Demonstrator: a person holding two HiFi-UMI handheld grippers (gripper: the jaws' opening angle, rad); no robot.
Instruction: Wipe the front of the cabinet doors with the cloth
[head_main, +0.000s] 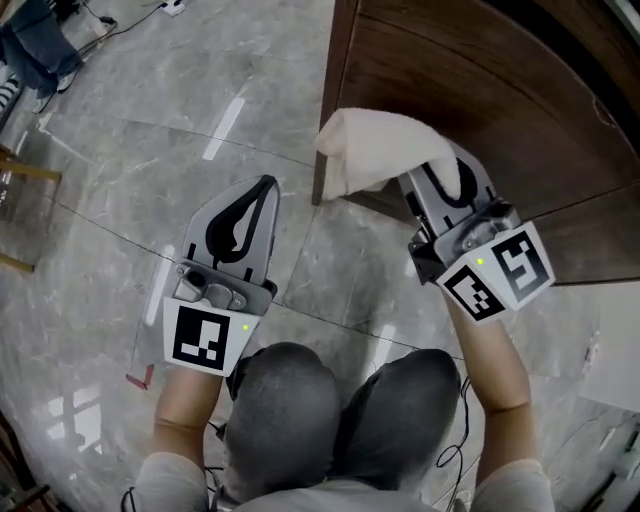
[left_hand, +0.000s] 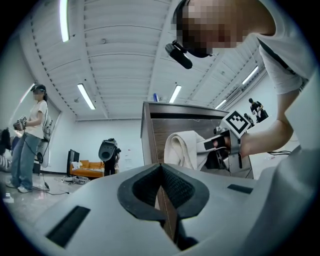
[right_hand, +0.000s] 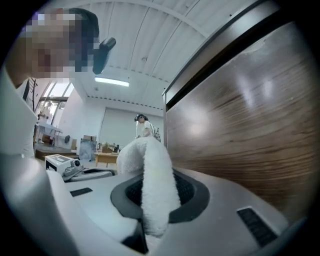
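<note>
A cream cloth (head_main: 378, 148) is clamped in my right gripper (head_main: 443, 186), which is shut on it. The cloth's loose end lies against the left edge of the dark wooden cabinet door (head_main: 480, 90). In the right gripper view the cloth (right_hand: 151, 180) rises from between the jaws, with the wood-grain door (right_hand: 250, 125) close at the right. My left gripper (head_main: 262, 186) hangs over the floor left of the cabinet, shut and empty. The left gripper view shows its closed jaws, the cabinet corner (left_hand: 155, 130), the cloth (left_hand: 181, 147) and the right gripper (left_hand: 220, 146) beyond.
Grey marble floor (head_main: 150, 140) lies left of the cabinet, with cables (head_main: 110, 20) and a wooden chair frame (head_main: 20, 175) at the far left. The person's knees (head_main: 340, 400) are below. Far off stand another person (left_hand: 29, 140), an orange sofa (left_hand: 82, 167) and a black machine (left_hand: 107, 150).
</note>
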